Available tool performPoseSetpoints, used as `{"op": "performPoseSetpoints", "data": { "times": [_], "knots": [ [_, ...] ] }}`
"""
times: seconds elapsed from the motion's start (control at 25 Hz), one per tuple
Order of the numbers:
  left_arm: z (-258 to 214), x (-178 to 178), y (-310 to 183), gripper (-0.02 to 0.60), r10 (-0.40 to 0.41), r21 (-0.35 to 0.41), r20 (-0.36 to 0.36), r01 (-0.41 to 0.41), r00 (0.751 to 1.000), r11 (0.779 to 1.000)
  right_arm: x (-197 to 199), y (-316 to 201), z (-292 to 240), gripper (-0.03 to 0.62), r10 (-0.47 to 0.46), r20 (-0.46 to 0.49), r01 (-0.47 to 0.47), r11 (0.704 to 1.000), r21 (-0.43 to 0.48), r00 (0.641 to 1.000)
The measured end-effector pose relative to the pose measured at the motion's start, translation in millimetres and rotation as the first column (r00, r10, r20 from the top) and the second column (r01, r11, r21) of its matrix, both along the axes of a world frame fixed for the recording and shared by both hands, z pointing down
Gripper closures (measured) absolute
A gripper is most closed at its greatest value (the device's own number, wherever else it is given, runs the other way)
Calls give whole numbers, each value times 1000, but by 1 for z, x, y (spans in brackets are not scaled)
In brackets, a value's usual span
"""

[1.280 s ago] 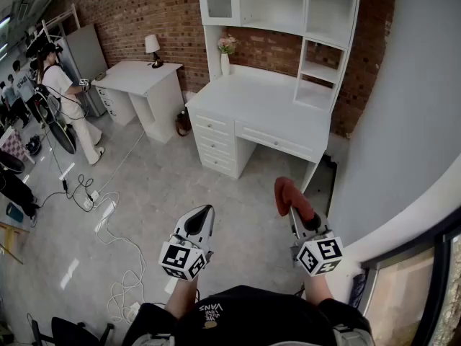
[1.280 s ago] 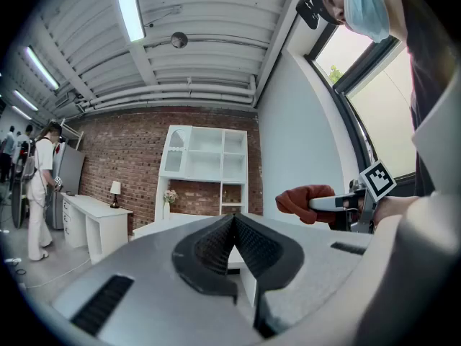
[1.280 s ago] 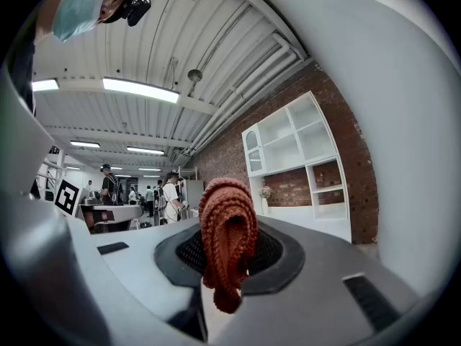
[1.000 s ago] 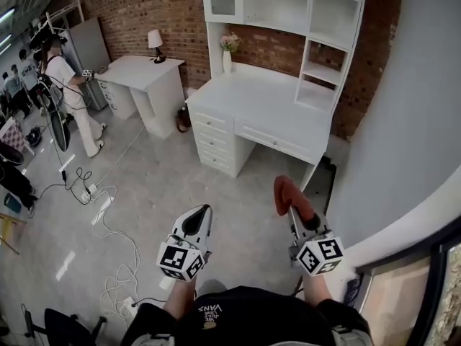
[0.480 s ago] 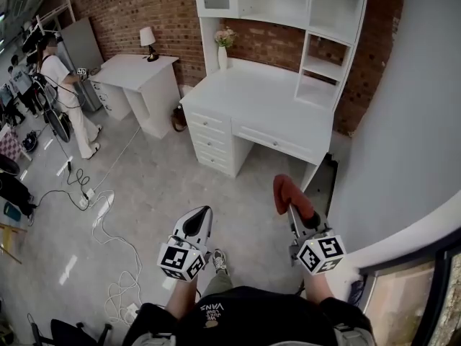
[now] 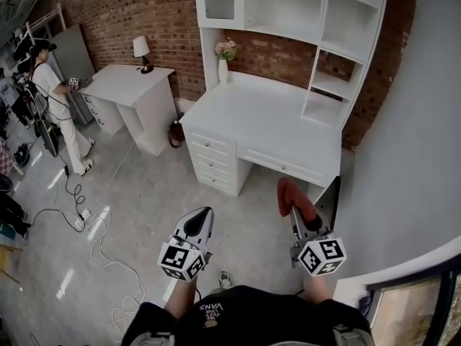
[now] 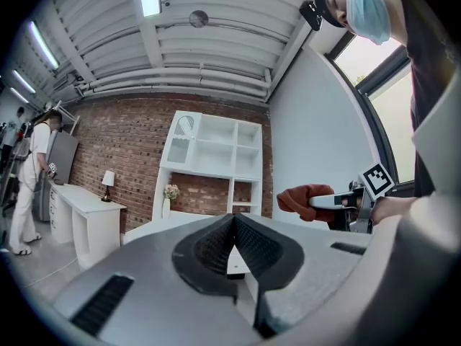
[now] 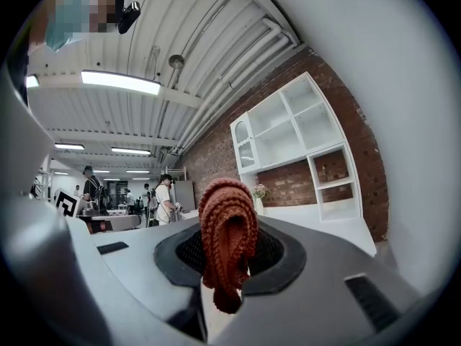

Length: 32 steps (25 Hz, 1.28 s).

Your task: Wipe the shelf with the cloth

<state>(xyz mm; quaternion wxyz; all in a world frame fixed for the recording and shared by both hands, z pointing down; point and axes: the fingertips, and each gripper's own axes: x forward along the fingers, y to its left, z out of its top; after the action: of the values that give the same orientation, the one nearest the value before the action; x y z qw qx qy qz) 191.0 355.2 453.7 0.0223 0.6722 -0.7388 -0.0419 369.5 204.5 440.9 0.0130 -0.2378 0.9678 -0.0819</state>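
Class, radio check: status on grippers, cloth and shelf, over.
Left gripper shut, empty. Right gripper shut on rust-red cloth. White shelf unit ahead above the desk, not yet reached.

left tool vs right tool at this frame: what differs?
The right tool is shut on the rust-red cloth; the left tool is shut on nothing. The right tool hangs nearer the grey wall, the left tool over the floor. Both point toward the white desk.
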Motion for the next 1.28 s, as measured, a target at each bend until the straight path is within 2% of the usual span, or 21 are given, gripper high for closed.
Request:
{"op": "performPoseSetpoints", "data": {
  "times": [0.32,0.72,0.96,1.28],
  "knots": [
    [-3,-91,-32,574,27,0,9,-27,1000,1000,-84,-28,0,507,33,3,-33,999,-2,999],
    [17,-138,-86,574,77,-28,-20,-77,997,997,-128,-78,17,507,75,-27,-76,997,-33,997],
    [20,-169,-139,574,65,-32,-11,-65,998,997,-162,-135,21,506,62,-13,-62,997,-34,998],
    [3,-208,-246,574,63,-28,51,-61,997,998,-209,-242,9,507,33,19,-33,999,-5,999]
  ]
}}
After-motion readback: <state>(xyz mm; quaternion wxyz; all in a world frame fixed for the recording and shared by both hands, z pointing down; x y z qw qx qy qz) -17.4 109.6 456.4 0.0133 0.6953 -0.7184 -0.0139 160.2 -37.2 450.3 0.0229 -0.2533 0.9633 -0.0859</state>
